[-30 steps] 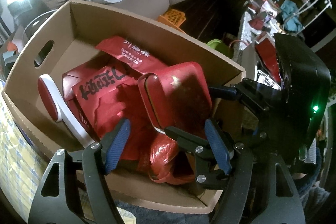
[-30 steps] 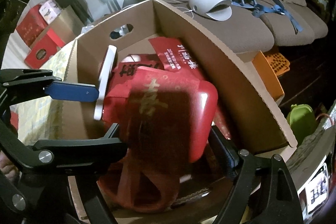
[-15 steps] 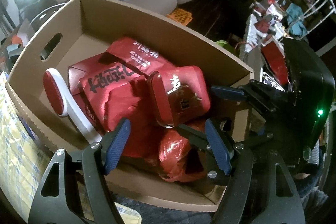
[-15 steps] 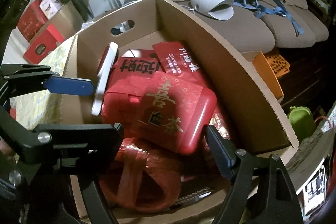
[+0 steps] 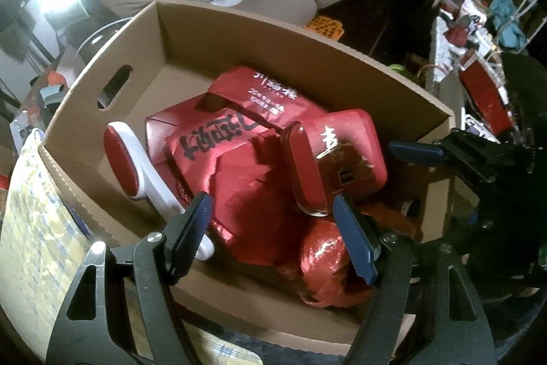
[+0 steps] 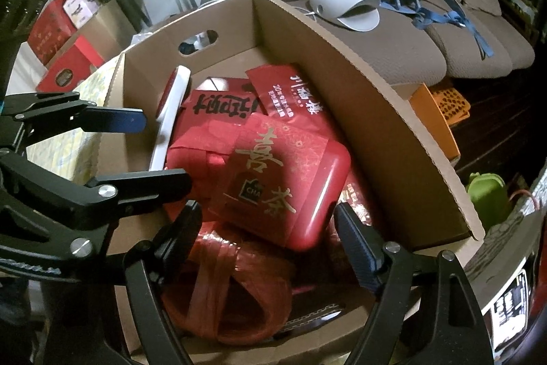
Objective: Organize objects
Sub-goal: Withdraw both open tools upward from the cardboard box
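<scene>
An open cardboard box [image 5: 273,26] [image 6: 376,98] holds several red items. On top lies a red tin with gold characters [image 5: 342,159] [image 6: 290,180], leaning on a red paper-wrapped package with black characters [image 5: 218,139] [image 6: 218,105]. Behind it lies a red packet with white print [image 5: 270,91]. A white-handled red brush [image 5: 126,159] [image 6: 171,112] leans at the left wall. A red plastic bundle [image 6: 232,289] fills the near corner. My left gripper [image 5: 271,218] hangs open over the near rim. My right gripper [image 6: 270,235] is open just below the tin, its pads off it.
A brown sofa behind the box carries a white device [image 6: 345,5] and blue straps [image 6: 430,2]. An orange basket [image 6: 441,101] and a green object [image 6: 485,194] sit right of the box. A yellow patterned cloth [image 5: 34,228] lies at its left, red boxes [image 6: 61,33] beyond.
The red tin, on edge and blurred between my right fingers a second ago, tipped flat onto the pile and now rests there. The left view tilted, showing more of the sofa.
</scene>
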Available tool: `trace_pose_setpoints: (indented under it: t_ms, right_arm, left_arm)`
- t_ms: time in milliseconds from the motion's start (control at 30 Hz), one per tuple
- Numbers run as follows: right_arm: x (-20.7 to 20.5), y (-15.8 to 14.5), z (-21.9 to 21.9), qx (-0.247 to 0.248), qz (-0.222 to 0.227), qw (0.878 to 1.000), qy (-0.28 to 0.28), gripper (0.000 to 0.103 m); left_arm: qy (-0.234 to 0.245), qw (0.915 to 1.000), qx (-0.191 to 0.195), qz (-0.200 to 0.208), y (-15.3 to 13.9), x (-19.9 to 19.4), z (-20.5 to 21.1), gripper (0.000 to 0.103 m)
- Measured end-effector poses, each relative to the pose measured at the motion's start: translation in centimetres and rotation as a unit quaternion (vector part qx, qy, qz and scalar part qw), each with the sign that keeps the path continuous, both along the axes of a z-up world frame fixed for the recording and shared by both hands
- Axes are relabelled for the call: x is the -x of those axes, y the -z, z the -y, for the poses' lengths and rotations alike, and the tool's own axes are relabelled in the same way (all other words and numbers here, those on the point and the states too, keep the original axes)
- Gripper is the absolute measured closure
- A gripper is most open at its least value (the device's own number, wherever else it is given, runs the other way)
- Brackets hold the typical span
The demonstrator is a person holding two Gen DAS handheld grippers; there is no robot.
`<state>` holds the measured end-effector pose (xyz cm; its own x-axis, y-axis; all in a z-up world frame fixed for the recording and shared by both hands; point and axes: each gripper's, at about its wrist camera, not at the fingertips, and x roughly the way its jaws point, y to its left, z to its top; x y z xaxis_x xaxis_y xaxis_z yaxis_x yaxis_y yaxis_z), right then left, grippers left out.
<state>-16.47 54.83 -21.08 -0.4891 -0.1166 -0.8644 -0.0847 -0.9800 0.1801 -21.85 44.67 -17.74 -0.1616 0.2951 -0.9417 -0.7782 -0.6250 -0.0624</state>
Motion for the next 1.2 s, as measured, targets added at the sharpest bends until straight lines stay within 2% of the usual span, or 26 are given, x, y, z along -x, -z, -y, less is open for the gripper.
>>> trace_pose_setpoints:
  t_ms: [67, 200, 667, 833, 1000, 1200]
  right_arm:
    - [-0.1, 0.0, 0.0, -0.002, 0.001, 1.0, -0.001, 0.022]
    - [-0.1, 0.0, 0.0, -0.004, 0.001, 1.0, -0.002, 0.031]
    - [-0.1, -0.8, -0.5, 0.016, -0.024, 1.0, 0.007, 0.046]
    - [-0.2, -1.1, -1.1, 0.023, -0.033, 0.999, 0.018, 0.05]
    - [-0.1, -0.6, -1.7, 0.02, -0.024, 0.999, 0.033, 0.062]
    - [-0.2, -0.7, -2.4, 0.029, -0.026, 0.998, 0.044, 0.065]
  left_arm:
    - [0.0, 1.0, 0.004, -0.005, 0.2, 0.1, 0.0, 0.032]
    - [-0.001, 0.9999, 0.011, -0.006, 0.7, 0.2, 0.1, 0.032]
    - [-0.022, 0.9997, -0.012, -0.003, -0.5, 1.3, 1.2, 0.032]
    - [-0.033, 0.9989, -0.029, 0.014, -1.0, 1.7, 2.0, 0.032]
    - [-0.034, 0.9989, -0.03, 0.013, -1.2, 1.6, 2.4, 0.032]
    - [-0.02, 0.9991, -0.032, 0.02, -1.0, 0.9, 2.3, 0.032]
